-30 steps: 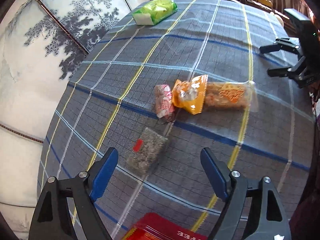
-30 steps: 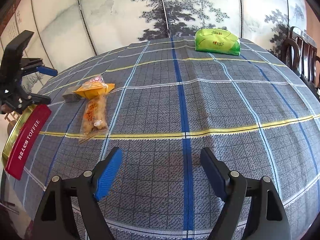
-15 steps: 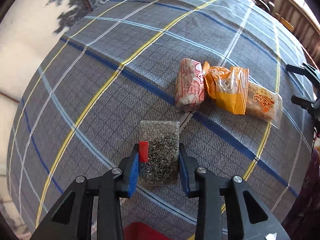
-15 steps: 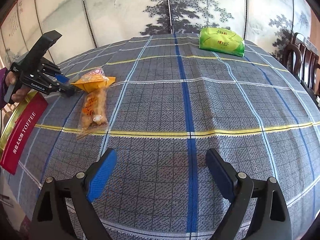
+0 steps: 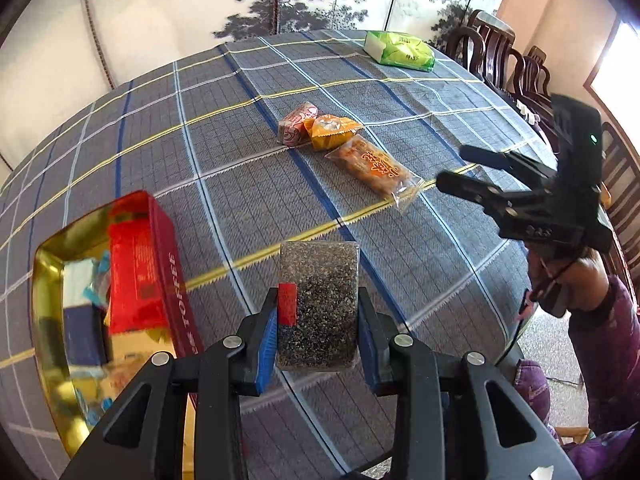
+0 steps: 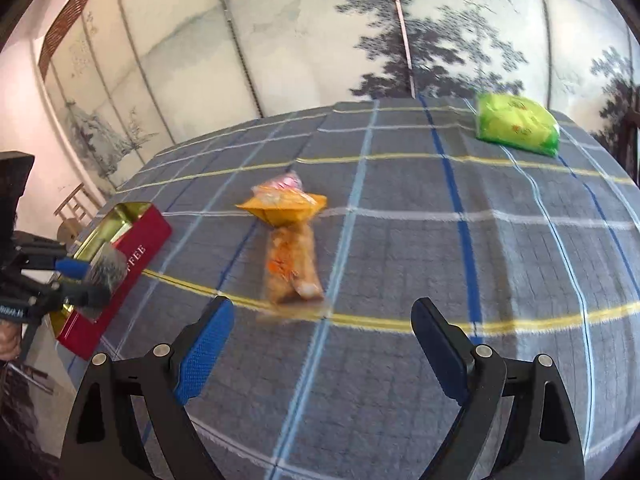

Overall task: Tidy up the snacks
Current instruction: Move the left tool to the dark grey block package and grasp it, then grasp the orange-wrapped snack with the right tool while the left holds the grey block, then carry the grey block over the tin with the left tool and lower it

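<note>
The left gripper (image 5: 318, 328) is clamped on a flat clear packet of dark speckled seed brittle with a small red label (image 5: 318, 304); both blue pads press its long edges and the packet is lifted clear of the grey plaid tablecloth (image 5: 400, 92). The landmark is the red toffee tin with a gold interior (image 5: 160, 264), at the table's near edge. The held packet hangs just beside the tin's red wall, not yet over its opening. Inside the tin lie several wrapped items, blurred by glare and hard to identify; its near end is cut off behind the gripper body.

Well beyond the tin, three snacks lie in a touching row: a pink wrapped cake (image 5: 298, 123), an orange foil packet (image 5: 332, 132) and a long clear bag of orange-brown crackers (image 5: 374, 168). In the right wrist view the pink cake is mostly hidden behind the orange packet, and all three are motion-blurred. A green soft pack (image 5: 400, 50) sits far from the tin, at the opposite edge.

The right gripper (image 6: 320, 340) has its jaws wide apart, empty, above the cloth near the cracker bag. A hand and purple sleeve (image 5: 604, 320) behind it are partly cut off.
</note>
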`<action>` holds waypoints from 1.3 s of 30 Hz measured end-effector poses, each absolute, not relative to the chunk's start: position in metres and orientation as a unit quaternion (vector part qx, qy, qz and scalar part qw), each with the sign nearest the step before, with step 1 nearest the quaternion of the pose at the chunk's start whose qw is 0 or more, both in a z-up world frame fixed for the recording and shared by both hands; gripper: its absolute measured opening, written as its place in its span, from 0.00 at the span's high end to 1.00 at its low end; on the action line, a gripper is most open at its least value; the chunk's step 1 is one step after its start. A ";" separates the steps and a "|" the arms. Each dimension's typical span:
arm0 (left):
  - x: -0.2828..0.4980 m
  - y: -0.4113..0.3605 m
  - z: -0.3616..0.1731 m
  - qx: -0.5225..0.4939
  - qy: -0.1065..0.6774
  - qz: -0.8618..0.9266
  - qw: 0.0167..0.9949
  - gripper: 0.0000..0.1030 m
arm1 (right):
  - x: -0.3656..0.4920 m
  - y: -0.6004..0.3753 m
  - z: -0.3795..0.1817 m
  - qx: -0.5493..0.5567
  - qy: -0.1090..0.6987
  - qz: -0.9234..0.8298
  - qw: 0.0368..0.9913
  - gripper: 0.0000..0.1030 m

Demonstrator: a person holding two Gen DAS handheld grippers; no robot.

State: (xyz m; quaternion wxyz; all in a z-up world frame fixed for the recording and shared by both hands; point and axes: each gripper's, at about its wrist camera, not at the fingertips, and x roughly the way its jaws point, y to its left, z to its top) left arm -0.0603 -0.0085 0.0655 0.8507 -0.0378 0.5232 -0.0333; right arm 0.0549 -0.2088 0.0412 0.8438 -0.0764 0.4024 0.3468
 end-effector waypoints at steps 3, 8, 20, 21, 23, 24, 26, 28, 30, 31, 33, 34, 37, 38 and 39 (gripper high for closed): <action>-0.084 -0.010 0.069 -0.049 0.518 -0.024 0.854 0.69 | 0.064 -0.174 0.045 -0.115 0.378 0.393 0.830 0.12; -0.111 -0.003 0.079 -0.050 0.505 0.000 0.862 0.69 | 0.082 -0.128 0.035 -0.205 0.347 0.412 0.817 0.12; -0.130 0.020 0.079 -0.077 0.505 0.028 0.859 0.69 | 0.135 -0.074 -0.005 -0.281 0.410 0.431 0.753 0.53; -0.131 0.020 0.079 -0.079 0.505 0.028 0.859 0.69 | 0.138 -0.073 -0.006 -0.278 0.417 0.431 0.750 0.56; -0.132 0.021 0.079 -0.083 0.504 0.032 0.859 0.69 | 0.142 -0.072 -0.004 -0.269 0.433 0.423 0.749 0.62; -0.133 0.022 0.080 -0.084 0.501 0.035 0.861 0.69 | 0.141 -0.073 0.000 -0.268 0.427 0.416 0.757 0.64; -0.137 0.027 0.083 -0.093 0.493 0.038 0.864 0.69 | 0.133 -0.083 0.020 -0.237 0.408 0.419 0.776 0.64; -0.141 0.033 0.088 -0.102 0.478 0.047 0.871 0.69 | 0.116 -0.098 0.042 -0.185 0.392 0.435 0.789 0.64; -0.147 0.039 0.093 -0.111 0.464 0.061 0.877 0.69 | 0.091 -0.109 0.056 -0.135 0.383 0.456 0.792 0.64; -0.150 0.043 0.095 -0.116 0.459 0.066 0.879 0.69 | 0.075 -0.113 0.059 -0.118 0.377 0.469 0.790 0.64; -0.156 0.051 0.097 -0.126 0.453 0.078 0.879 0.69 | 0.042 -0.113 0.057 -0.114 0.367 0.476 0.791 0.64; -0.159 0.055 0.097 -0.130 0.451 0.085 0.879 0.69 | 0.029 -0.112 0.053 -0.111 0.367 0.478 0.790 0.64; -0.168 0.062 0.096 -0.132 0.450 0.098 0.878 0.69 | 0.005 -0.107 0.033 -0.111 0.379 0.473 0.788 0.64; -0.172 0.065 0.096 -0.130 0.449 0.104 0.878 0.69 | 0.004 -0.107 0.026 -0.104 0.388 0.469 0.786 0.64; -0.175 0.067 0.095 -0.128 0.449 0.109 0.878 0.69 | 0.003 -0.106 0.020 -0.098 0.396 0.465 0.786 0.64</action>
